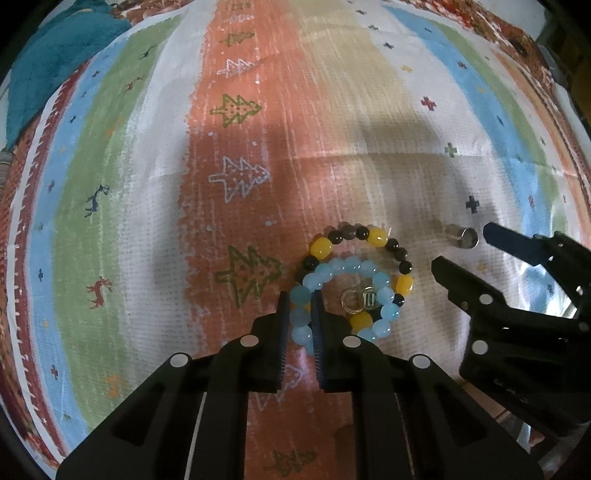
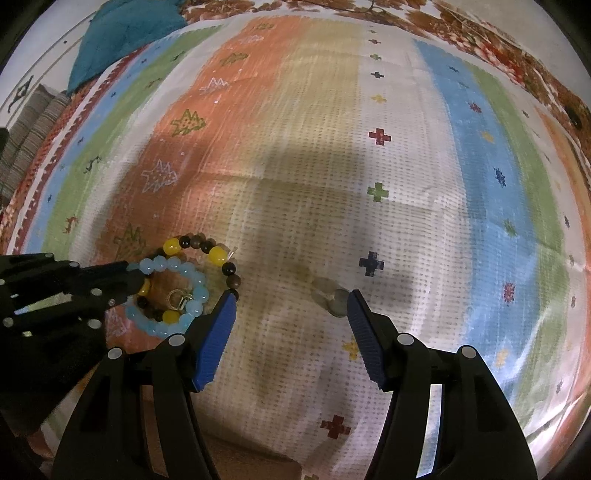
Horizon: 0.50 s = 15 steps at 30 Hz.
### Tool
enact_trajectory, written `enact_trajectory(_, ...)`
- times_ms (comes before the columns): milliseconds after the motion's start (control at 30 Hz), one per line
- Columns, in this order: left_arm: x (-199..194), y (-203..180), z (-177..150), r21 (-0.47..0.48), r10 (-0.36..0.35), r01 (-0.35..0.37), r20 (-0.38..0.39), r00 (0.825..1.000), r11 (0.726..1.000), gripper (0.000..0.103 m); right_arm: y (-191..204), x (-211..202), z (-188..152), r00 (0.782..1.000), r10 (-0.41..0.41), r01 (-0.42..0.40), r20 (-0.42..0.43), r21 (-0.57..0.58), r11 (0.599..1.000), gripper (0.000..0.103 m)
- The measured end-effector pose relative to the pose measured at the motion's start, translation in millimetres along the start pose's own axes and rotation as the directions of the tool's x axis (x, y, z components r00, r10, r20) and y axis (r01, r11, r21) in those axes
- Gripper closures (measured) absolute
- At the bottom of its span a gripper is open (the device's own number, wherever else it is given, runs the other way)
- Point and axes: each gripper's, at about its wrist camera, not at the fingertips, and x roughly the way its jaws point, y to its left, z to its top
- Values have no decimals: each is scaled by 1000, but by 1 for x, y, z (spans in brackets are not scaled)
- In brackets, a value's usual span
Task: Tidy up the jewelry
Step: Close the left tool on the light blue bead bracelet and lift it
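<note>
My left tool has its jaws drawn in narrow, pinching the near-left arc of the light blue bead bracelet; a couple of the pale beads sit right between the blue pads. That bracelet lies coiled inside a second one, the yellow and dark bead bracelet, and the two overlap on the striped cloth, over the border between its orange band and the white band beside it. Inside the blue ring I can see a pair of small metal rings lying together, touching the beads at the near side.

My right tool stands wide, gripping nothing. Through the right wrist camera its right fingertip is just beside a small silver cylinder, which lies on its side on the white stretch of cloth; I cannot tell whether the pad touches it. Its left fingertip comes close to the outer edge of the bracelet pile. From the left wrist camera, the same cylinder sits just ahead of the right tool's open tips, near the bracelets but apart from them.

A teal fabric lies at the far left corner, off the cloth's edge.
</note>
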Motion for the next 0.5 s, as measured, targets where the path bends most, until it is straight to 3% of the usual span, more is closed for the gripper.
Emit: enact_trajectory(500,-46,23,0,-59,-99,105,97,990,993,92,18,7,6,1000,19,-19,-3,-38,999,41)
